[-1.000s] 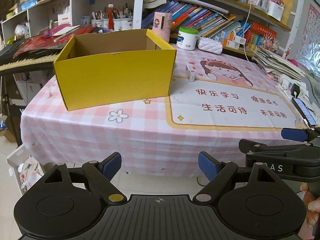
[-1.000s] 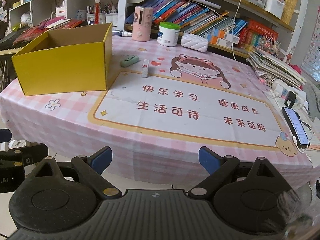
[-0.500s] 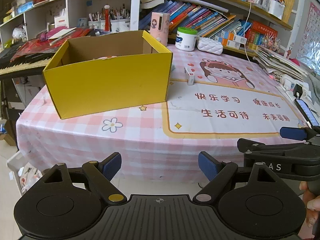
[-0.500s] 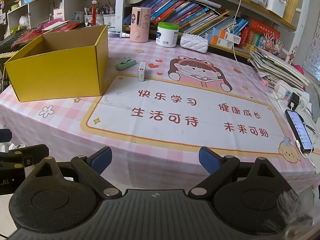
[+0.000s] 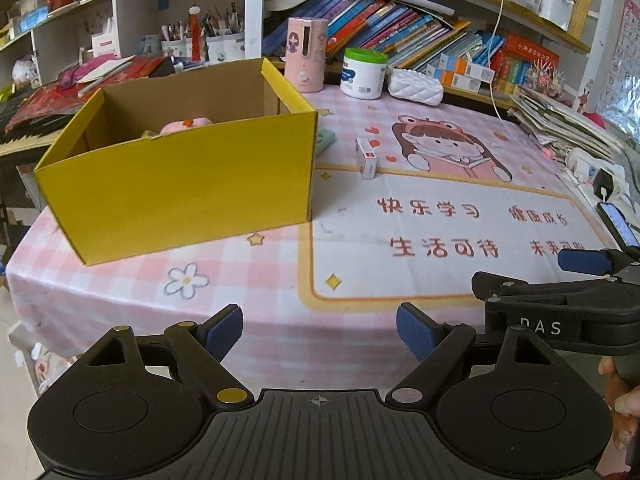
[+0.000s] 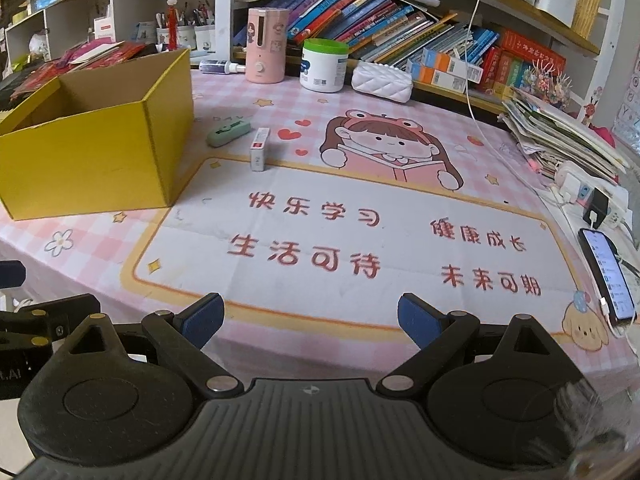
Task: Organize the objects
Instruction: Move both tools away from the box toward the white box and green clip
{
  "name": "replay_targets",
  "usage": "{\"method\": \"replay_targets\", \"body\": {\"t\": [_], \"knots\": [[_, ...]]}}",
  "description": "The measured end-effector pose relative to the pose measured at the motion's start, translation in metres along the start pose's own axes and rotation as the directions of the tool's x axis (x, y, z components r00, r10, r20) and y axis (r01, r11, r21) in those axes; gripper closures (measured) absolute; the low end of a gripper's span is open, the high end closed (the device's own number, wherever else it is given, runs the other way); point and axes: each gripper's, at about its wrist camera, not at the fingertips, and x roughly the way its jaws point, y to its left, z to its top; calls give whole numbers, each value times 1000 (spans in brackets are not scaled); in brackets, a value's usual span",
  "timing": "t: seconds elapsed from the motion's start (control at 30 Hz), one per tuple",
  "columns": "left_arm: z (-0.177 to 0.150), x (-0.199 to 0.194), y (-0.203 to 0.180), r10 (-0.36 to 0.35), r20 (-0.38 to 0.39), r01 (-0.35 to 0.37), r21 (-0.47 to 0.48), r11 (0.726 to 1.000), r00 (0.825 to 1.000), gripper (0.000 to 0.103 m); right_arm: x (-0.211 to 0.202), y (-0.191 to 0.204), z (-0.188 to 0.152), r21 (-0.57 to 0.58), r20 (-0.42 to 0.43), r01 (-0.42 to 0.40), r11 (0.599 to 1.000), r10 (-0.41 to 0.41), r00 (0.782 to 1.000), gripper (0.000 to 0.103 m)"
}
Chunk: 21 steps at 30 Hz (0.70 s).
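An open yellow cardboard box (image 5: 180, 184) stands on the left of the pink table; it also shows in the right wrist view (image 6: 92, 152). A pink toy (image 5: 186, 124) lies inside it. A small white carton (image 6: 259, 154) and a green stapler-like item (image 6: 228, 135) lie to the right of the box; the carton also shows in the left wrist view (image 5: 366, 158). My left gripper (image 5: 319, 334) is open and empty at the table's front edge. My right gripper (image 6: 310, 320) is open and empty, also at the front edge.
At the back stand a pink dispenser (image 6: 266, 50), a white jar with green lid (image 6: 323, 65) and a white quilted pouch (image 6: 382, 80). A phone (image 6: 606, 276) and power strip lie at the right edge. Bookshelves rise behind the table.
Both grippers have moved forward and up toward the table. The box and the small items have not moved.
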Motion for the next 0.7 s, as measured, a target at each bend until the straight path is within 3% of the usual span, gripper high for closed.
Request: {"method": "replay_targets", "body": {"t": [0.7], "knots": [[69, 66, -62, 34, 14, -34, -34, 999, 999, 19, 72, -73, 72, -50, 6, -69, 996, 69, 998, 9]]}}
